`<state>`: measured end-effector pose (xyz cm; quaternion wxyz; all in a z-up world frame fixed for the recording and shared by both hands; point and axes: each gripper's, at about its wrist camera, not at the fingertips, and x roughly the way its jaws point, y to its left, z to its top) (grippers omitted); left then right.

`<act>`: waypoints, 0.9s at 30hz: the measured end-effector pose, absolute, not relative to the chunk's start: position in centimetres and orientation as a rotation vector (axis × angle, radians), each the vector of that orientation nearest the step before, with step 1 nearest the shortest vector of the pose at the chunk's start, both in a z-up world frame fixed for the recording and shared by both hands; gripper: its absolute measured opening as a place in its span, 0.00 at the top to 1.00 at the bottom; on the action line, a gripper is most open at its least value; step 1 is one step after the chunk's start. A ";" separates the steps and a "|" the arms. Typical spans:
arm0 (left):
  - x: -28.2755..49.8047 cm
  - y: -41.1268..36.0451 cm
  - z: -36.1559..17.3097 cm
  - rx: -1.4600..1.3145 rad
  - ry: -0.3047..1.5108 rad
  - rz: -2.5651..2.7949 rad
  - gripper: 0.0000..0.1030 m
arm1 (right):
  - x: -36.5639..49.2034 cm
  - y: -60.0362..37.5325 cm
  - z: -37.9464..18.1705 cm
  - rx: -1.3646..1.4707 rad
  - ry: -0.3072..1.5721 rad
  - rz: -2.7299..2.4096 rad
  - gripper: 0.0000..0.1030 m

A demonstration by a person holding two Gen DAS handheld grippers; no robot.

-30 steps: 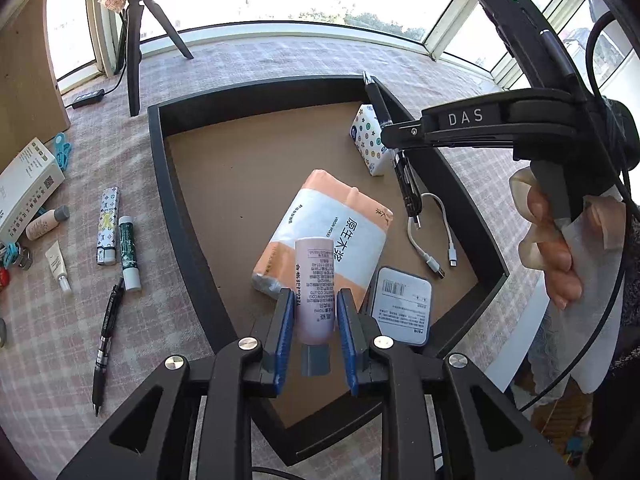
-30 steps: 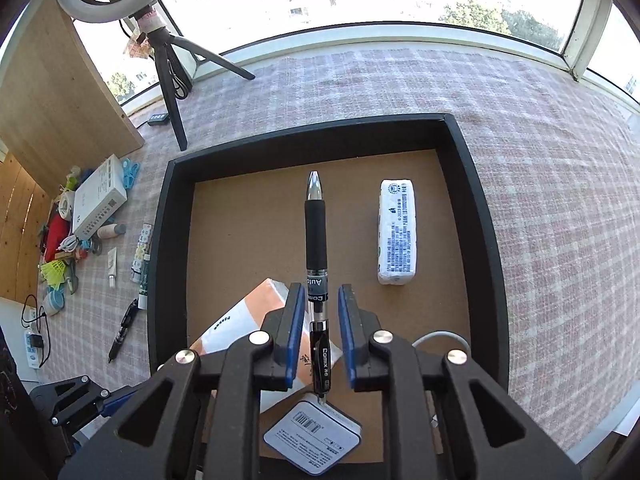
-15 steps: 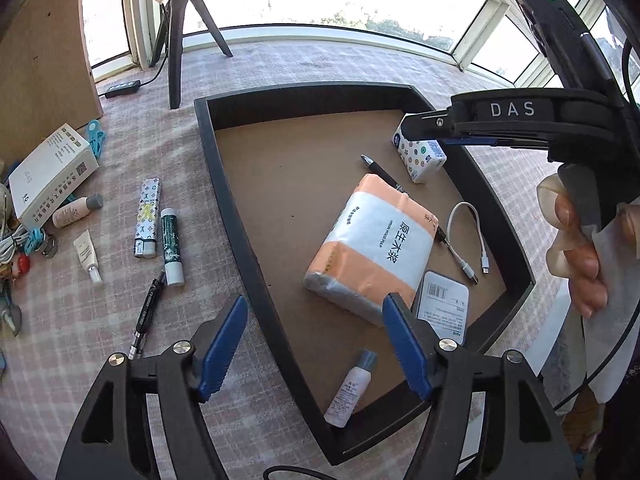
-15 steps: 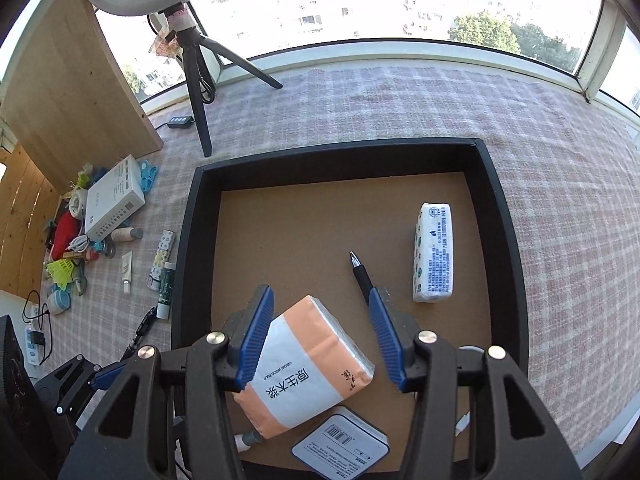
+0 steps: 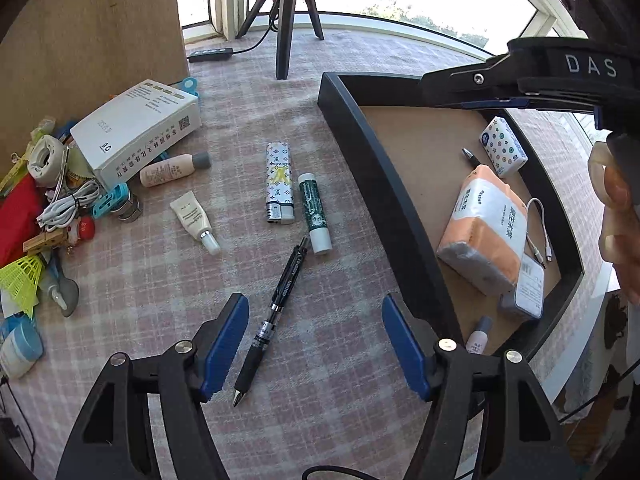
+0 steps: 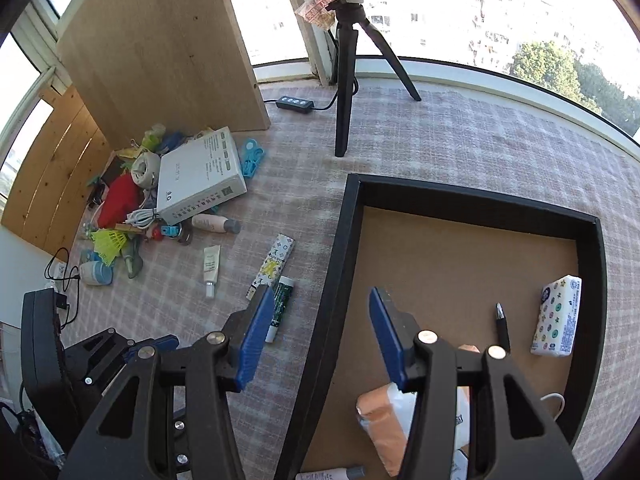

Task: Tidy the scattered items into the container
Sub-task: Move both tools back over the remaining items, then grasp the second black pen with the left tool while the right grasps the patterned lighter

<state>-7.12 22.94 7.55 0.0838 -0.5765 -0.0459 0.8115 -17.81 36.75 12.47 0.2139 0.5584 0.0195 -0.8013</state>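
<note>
The black tray (image 5: 384,184) holds an orange tissue pack (image 5: 480,232), a patterned tissue packet (image 5: 503,146), a pen (image 5: 471,157), a white cable, a tin and a small pink bottle (image 5: 477,338). My left gripper (image 5: 316,344) is open and empty over the cloth, above a black pen (image 5: 280,296). A green tube (image 5: 315,212), a patterned lighter (image 5: 279,182), a cream tube (image 5: 195,222) and a pink bottle (image 5: 174,168) lie beyond it. My right gripper (image 6: 320,336) is open and empty above the tray's left wall (image 6: 336,288).
A white box (image 5: 136,132) and a heap of small clutter lie at the left by a wooden board (image 6: 160,48). A black tripod (image 6: 346,64) and a cable switch stand behind the tray. The tray (image 6: 476,256) has bare floor at its back.
Both grippers opened and dropped their items in the tray: the left a pink bottle, the right a pen. Both then swung left, the left one over the black pen on the cloth.
</note>
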 end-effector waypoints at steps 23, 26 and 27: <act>-7.1 22.4 2.1 -1.761 -0.024 2.349 0.61 | -21.8 27.6 2.2 1.834 0.112 -2.083 0.65; -7.4 22.8 1.8 -1.753 0.000 2.359 0.64 | -22.0 27.6 1.5 1.858 0.101 -2.073 0.67; -7.5 22.9 1.7 -1.747 0.010 2.365 0.65 | -21.9 27.5 1.5 1.856 0.106 -2.078 0.68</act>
